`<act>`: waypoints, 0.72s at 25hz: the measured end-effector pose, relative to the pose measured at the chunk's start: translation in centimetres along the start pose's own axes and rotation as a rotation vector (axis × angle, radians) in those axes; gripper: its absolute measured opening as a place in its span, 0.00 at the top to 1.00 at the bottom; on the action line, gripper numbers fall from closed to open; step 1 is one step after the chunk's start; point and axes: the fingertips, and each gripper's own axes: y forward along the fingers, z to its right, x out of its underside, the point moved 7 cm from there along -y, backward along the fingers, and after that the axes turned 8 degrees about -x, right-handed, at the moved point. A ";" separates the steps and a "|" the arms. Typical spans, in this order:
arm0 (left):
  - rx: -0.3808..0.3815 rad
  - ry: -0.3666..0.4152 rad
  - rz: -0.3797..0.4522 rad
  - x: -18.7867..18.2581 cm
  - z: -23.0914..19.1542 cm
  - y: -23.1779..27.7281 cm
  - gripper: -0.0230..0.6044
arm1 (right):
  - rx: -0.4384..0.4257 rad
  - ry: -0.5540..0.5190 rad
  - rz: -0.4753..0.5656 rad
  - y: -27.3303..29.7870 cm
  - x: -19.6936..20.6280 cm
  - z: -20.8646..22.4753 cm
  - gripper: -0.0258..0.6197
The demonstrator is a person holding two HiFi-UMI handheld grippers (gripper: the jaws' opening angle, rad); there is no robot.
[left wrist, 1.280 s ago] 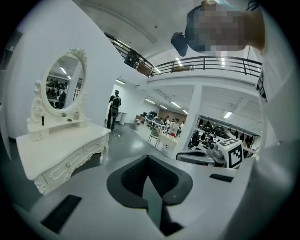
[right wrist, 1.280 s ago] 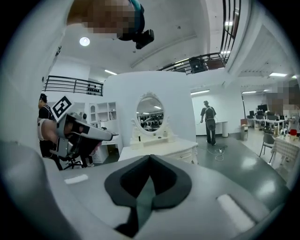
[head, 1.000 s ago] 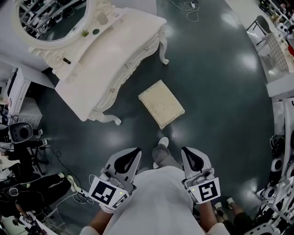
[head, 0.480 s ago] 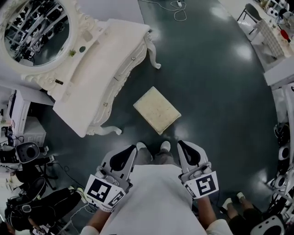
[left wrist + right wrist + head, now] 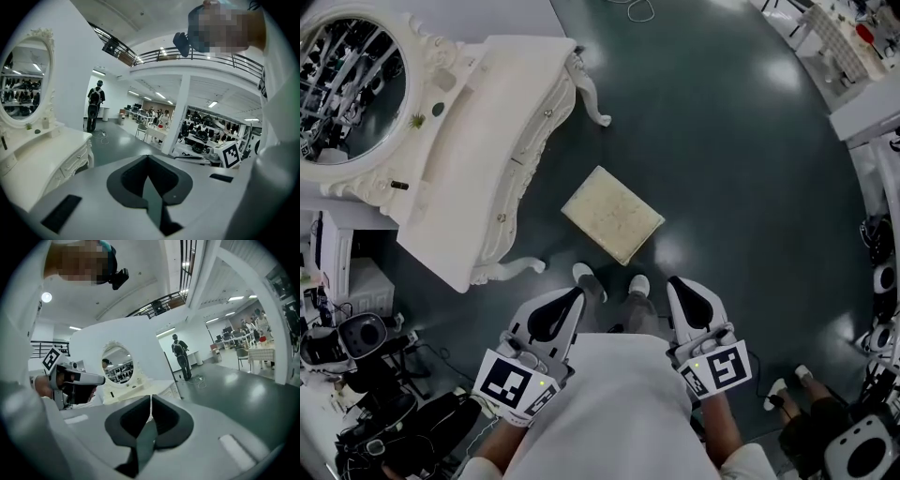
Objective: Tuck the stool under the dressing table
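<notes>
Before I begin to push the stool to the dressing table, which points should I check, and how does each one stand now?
1. Left gripper empty: ok, jaws shut on nothing.
2. Right gripper empty: ok, shut too.
3. Grippers on the stool: not ok, both apart from it.
4. Floor between stool and dressing table free: ok.
5. Space under the table free: cannot tell, the top hides it.

Closed, empty tongs, white dressing table at left
</notes>
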 end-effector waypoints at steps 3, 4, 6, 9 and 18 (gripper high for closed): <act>0.007 0.004 -0.021 0.8 -0.7 0.5 0.95 | 0.013 0.025 -0.010 0.5 0.9 0.2 0.94; 0.007 0.003 -0.027 1.1 -1.0 0.7 0.95 | 0.015 0.040 -0.014 0.6 1.3 0.3 0.93; 0.008 -0.003 -0.039 1.8 -1.4 1.2 0.95 | 0.016 0.078 -0.018 0.9 2.0 0.6 0.88; 0.018 -0.016 -0.067 3.3 -2.1 2.0 0.95 | 0.021 0.135 -0.019 1.5 3.3 1.1 0.81; 0.015 -0.033 -0.160 8.9 -4.9 5.1 0.95 | 0.062 0.342 -0.063 3.4 10.5 4.3 0.72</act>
